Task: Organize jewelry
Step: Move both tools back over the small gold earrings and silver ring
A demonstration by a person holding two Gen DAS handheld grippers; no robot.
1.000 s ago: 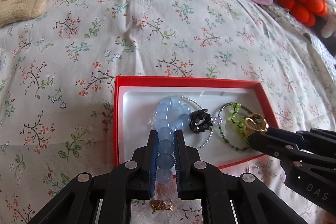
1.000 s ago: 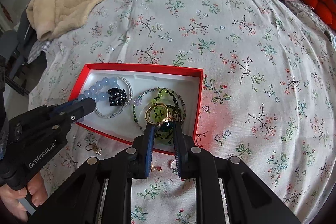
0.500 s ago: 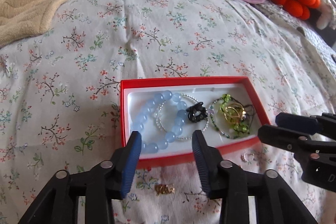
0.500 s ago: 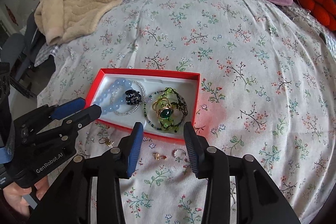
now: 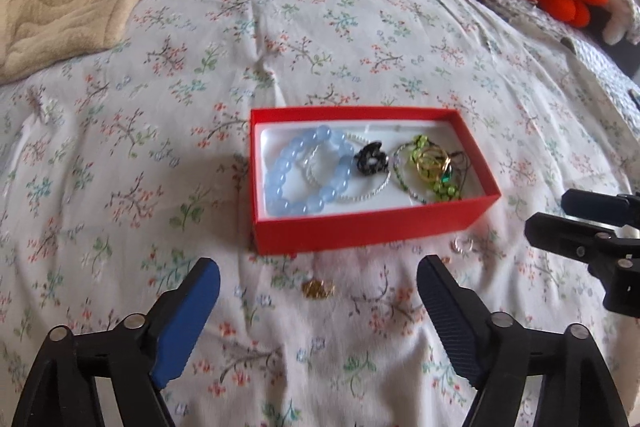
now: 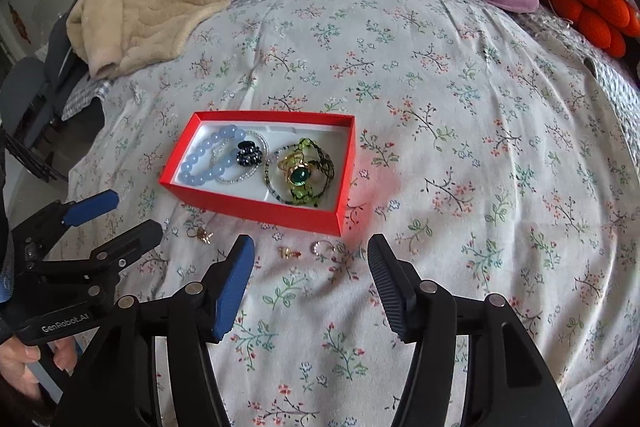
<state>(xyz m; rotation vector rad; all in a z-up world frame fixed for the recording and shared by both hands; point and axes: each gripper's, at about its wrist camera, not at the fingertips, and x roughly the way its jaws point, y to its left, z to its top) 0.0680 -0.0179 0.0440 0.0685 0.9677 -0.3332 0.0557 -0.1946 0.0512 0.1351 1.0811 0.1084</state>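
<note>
We hold the left gripper (image 5: 318, 277) and the right gripper (image 6: 310, 253) over the floral bedspread (image 6: 460, 155), both with fingers opening and nothing between them. The blue bead bracelet (image 5: 308, 175) and green-stone ring (image 6: 298, 174) lie in the red box (image 6: 256, 211), with small earrings (image 6: 290, 253) loose just before it
</note>
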